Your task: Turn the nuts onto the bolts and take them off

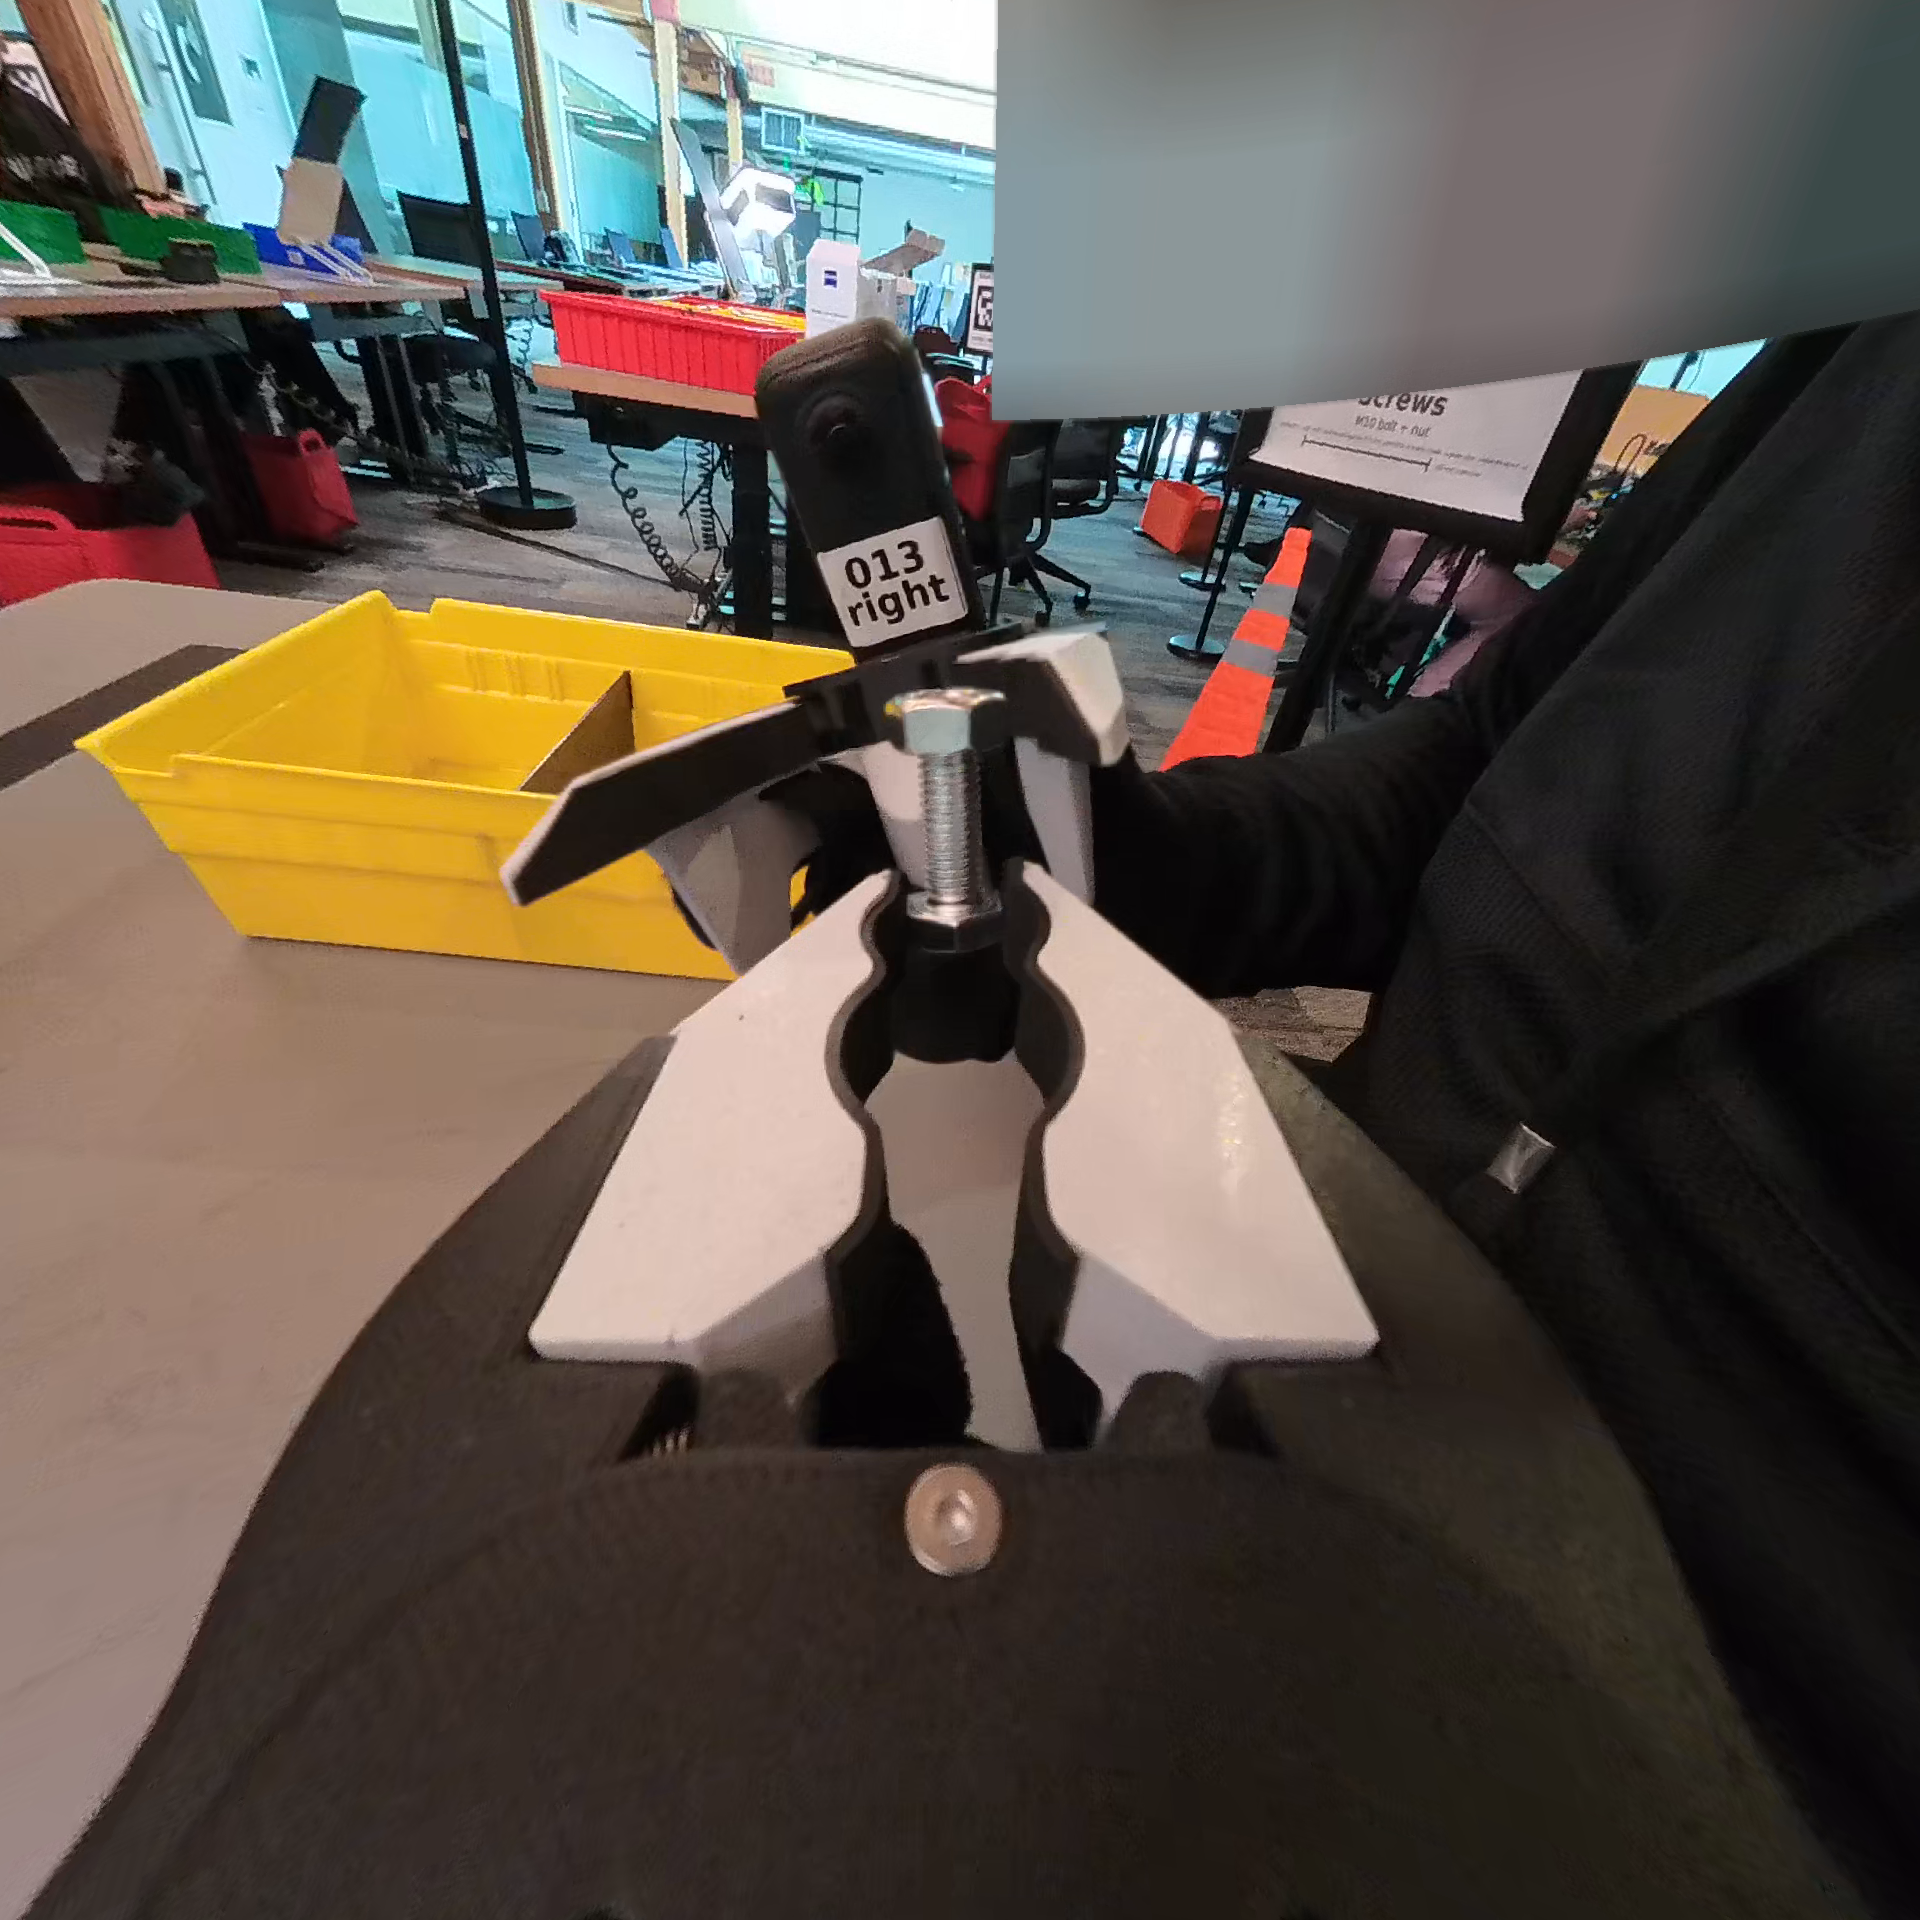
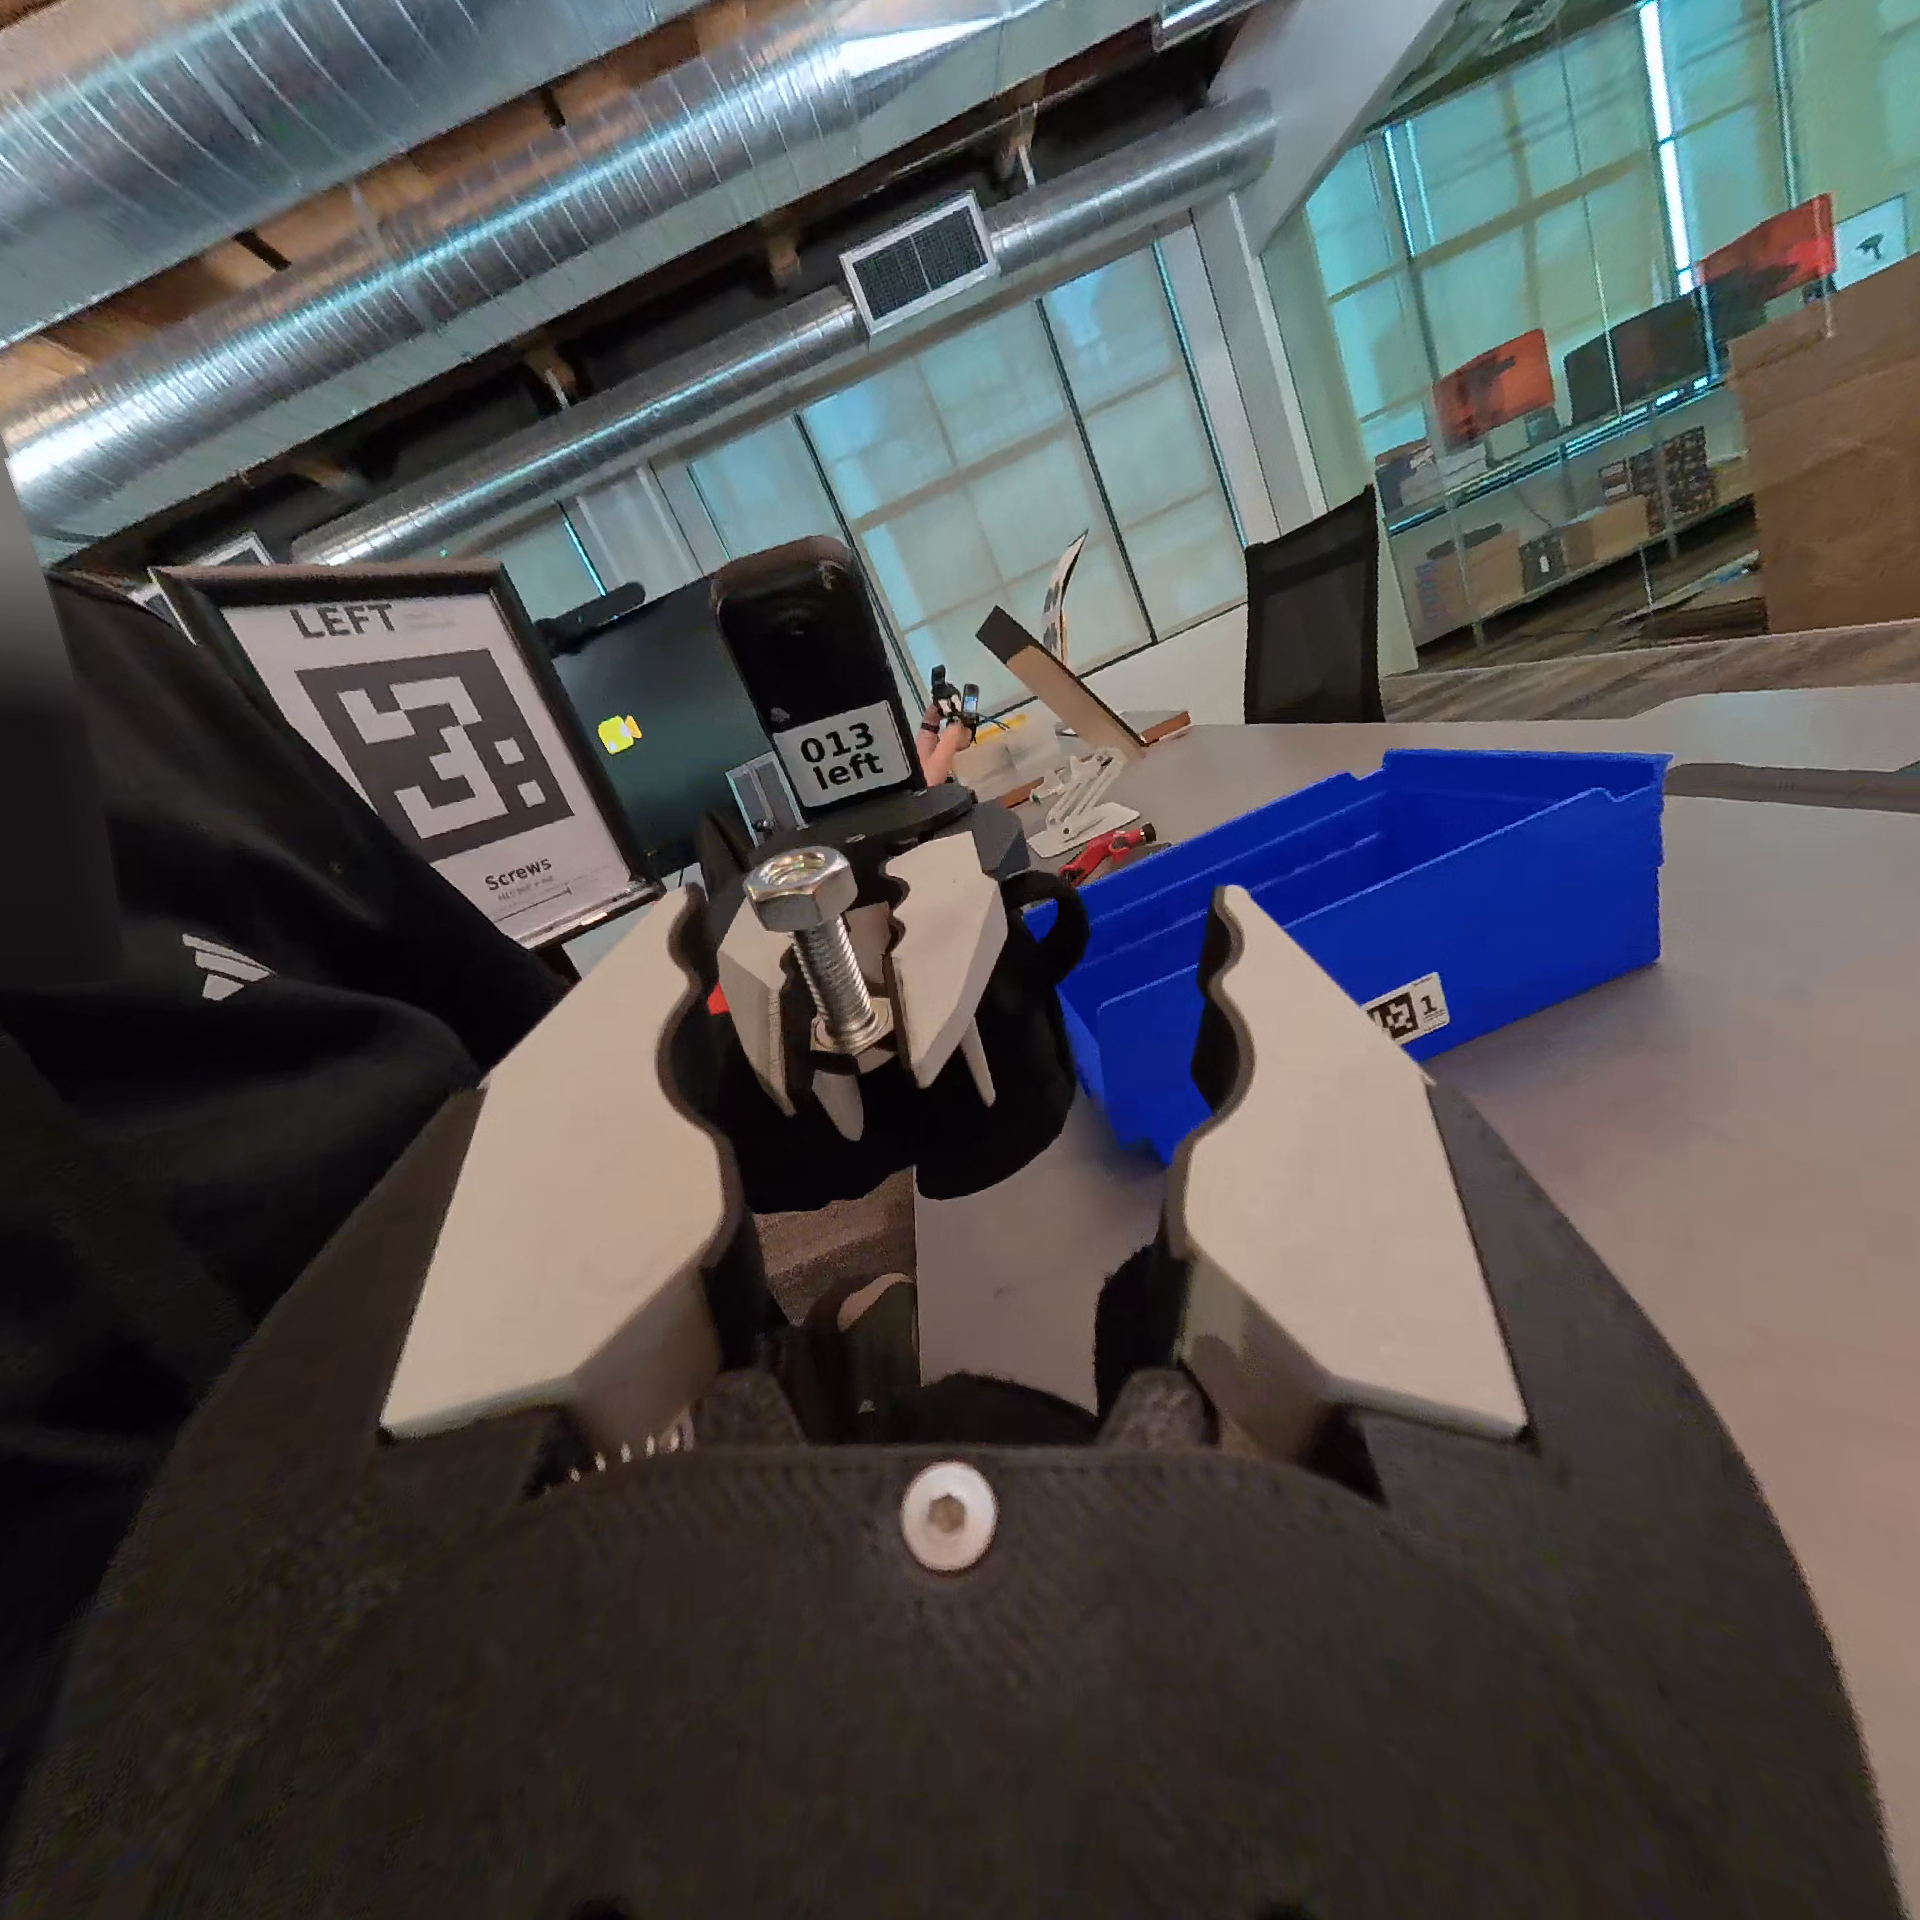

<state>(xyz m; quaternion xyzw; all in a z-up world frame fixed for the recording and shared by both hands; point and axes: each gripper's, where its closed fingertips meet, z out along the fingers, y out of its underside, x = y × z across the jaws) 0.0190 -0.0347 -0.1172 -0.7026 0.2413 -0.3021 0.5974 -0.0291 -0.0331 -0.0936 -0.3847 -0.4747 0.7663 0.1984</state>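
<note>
Here, the left gripper [image 1: 954,885] pinches a silver threaded steel bolt [image 1: 948,821] by its head.
The right gripper's [image 2: 958,902] fingers are spread either side of the silver hex nut [image 2: 800,894] at the bolt's far end.

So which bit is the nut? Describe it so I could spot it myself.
Start at the yellow bin on the grey table; beside it a silver bolt stands clamped in the left gripper. The nut is the six-sided piece at the bolt's free end, away from that gripper. Unlike the threaded shaft, it has flat sides and a hole through its middle.
</note>
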